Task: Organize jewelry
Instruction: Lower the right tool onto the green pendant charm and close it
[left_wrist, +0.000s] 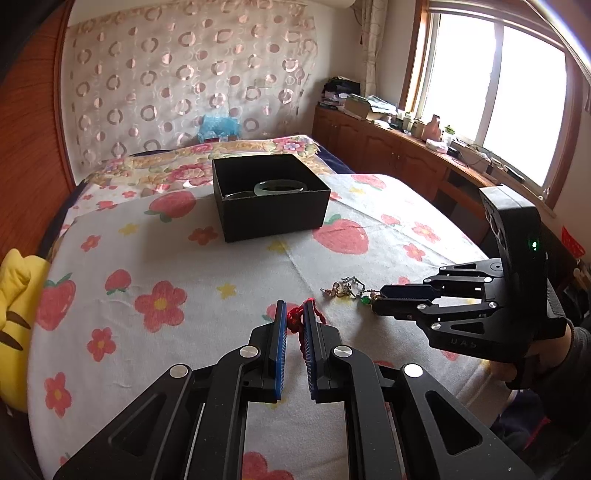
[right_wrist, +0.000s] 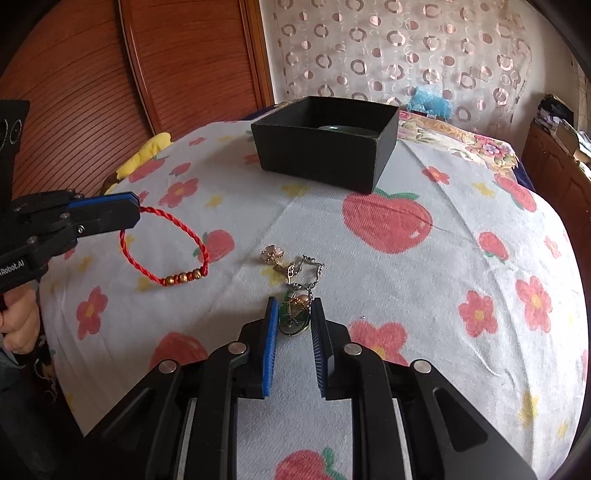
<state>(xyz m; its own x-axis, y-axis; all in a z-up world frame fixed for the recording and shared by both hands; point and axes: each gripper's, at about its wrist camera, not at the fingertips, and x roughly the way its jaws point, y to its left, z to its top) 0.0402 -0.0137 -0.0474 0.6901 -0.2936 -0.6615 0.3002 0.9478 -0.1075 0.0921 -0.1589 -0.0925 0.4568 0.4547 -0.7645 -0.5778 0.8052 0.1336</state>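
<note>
A black open box (left_wrist: 271, 197) sits on the strawberry-print bedspread with a pale green jade bangle (left_wrist: 279, 185) inside; it also shows in the right wrist view (right_wrist: 325, 142). My left gripper (left_wrist: 294, 314) is shut on a red braided bracelet (right_wrist: 166, 247) with gold beads, which hangs from its tips (right_wrist: 135, 210). A small heap of metal jewelry (right_wrist: 295, 269) lies on the bed. My right gripper (right_wrist: 293, 314) is open, its fingers on either side of a green pendant (right_wrist: 291, 317) at the heap's near end; it also shows in the left wrist view (left_wrist: 376, 299).
A yellow plush toy (left_wrist: 16, 317) lies at the bed's left edge. A wooden wardrobe (right_wrist: 110, 74) stands behind the bed. A cluttered wooden cabinet (left_wrist: 406, 147) runs under the window on the right. A patterned curtain (left_wrist: 184, 74) hangs at the back.
</note>
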